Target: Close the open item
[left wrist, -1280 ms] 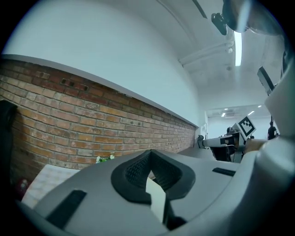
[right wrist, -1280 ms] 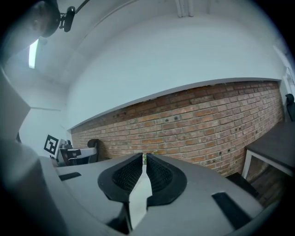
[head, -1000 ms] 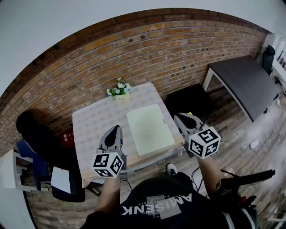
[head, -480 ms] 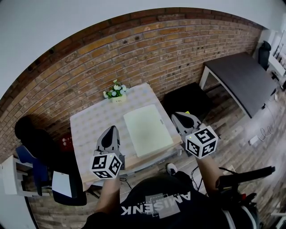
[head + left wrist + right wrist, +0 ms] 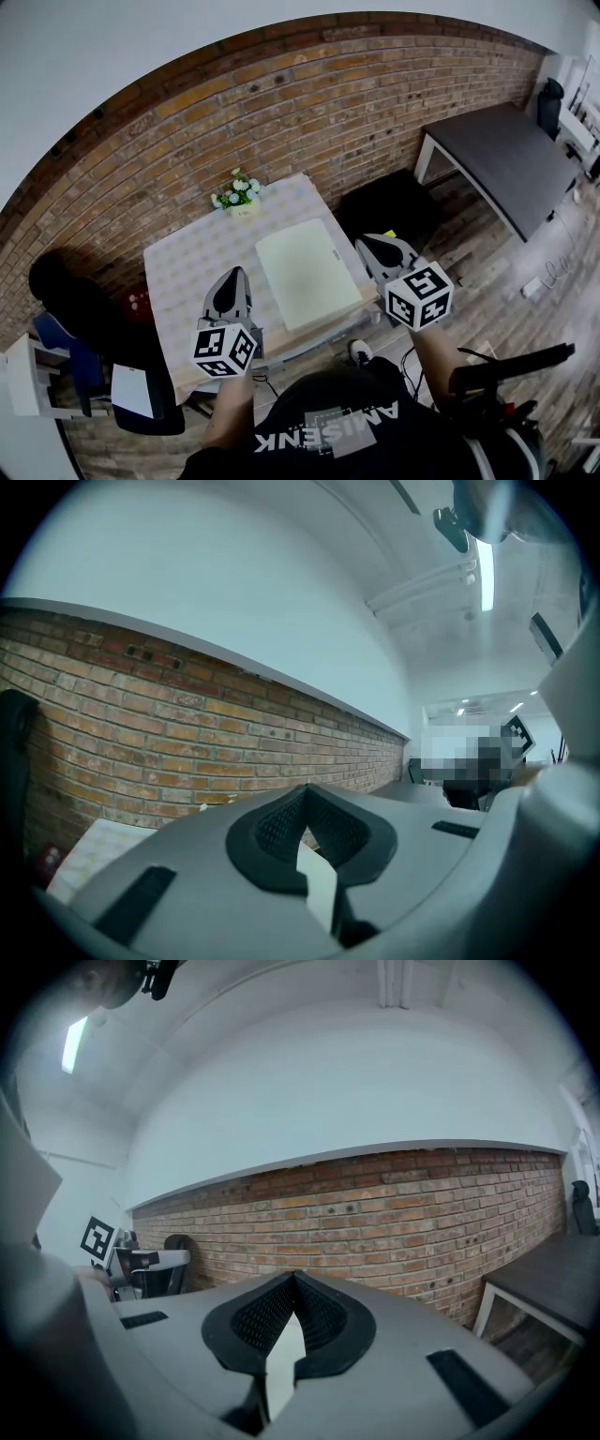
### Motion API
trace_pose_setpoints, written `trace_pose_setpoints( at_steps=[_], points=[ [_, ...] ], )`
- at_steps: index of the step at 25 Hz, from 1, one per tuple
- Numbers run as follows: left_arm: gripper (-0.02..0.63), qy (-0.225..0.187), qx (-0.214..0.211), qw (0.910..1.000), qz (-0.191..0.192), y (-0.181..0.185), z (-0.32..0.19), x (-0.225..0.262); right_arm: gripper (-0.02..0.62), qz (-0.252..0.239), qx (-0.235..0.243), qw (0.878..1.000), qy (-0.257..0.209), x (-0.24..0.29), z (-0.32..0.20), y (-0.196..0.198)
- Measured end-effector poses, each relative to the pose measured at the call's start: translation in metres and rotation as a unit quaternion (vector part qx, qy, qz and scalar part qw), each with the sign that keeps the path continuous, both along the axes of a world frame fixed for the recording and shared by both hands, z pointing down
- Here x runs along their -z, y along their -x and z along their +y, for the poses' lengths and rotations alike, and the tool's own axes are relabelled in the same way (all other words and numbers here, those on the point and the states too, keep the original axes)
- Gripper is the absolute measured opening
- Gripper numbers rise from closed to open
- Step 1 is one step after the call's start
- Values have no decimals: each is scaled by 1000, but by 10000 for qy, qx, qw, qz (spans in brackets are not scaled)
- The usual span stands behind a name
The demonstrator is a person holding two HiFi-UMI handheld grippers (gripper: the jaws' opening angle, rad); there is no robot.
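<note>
1. A small square table under a pale patterned cloth (image 5: 187, 267) stands against a red brick wall (image 5: 309, 103), and a person in a black shirt with white print (image 5: 328, 431) stands at its near edge
2. The task's thing, a flat pale-green rectangular case (image 5: 305, 272), lies on the right half of the table, with its long sides running from the near edge toward the wall; from the head view it reads as one flat slab
3. A small pot of white flowers with green leaves (image 5: 238, 194) stands at the table's far edge, just beside the wall, beyond the case's far left corner and apart from it
4. The left gripper, grey with black ribbed pads (image 5: 236, 276), is held over the near part of the table, to the left of the case and apart from it, with its black-and-white marker cube (image 5: 225, 348) on the person's side; its own view shows the two jaws pressed together at the tips, holding nothing
5. The right gripper, of the same grey build (image 5: 364, 244), is held at the table's right edge, just beside the case's right side and apart from it; its own view shows the jaws closed tip to tip, empty, facing the brick wall
6. On the wooden plank floor (image 5: 525, 244) to the right of the table sit a low black box-like object (image 5: 389, 211) and, farther right, a dark grey table with white legs (image 5: 506, 155); a black office chair (image 5: 80, 300) stands at the left
</note>
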State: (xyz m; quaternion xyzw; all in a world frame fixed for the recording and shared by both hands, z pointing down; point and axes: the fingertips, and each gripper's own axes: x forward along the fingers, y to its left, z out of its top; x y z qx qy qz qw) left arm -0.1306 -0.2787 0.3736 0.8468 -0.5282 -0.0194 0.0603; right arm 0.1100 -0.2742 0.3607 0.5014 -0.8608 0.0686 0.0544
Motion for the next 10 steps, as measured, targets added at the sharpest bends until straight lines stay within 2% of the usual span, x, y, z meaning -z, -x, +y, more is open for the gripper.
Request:
trace_pose_setpoints(
  at_steps=[10],
  points=[
    [12,-9,84,10000,-26,1,-6,-1,41,65,-125,9999,-32,-1,-7,-9]
  ],
)
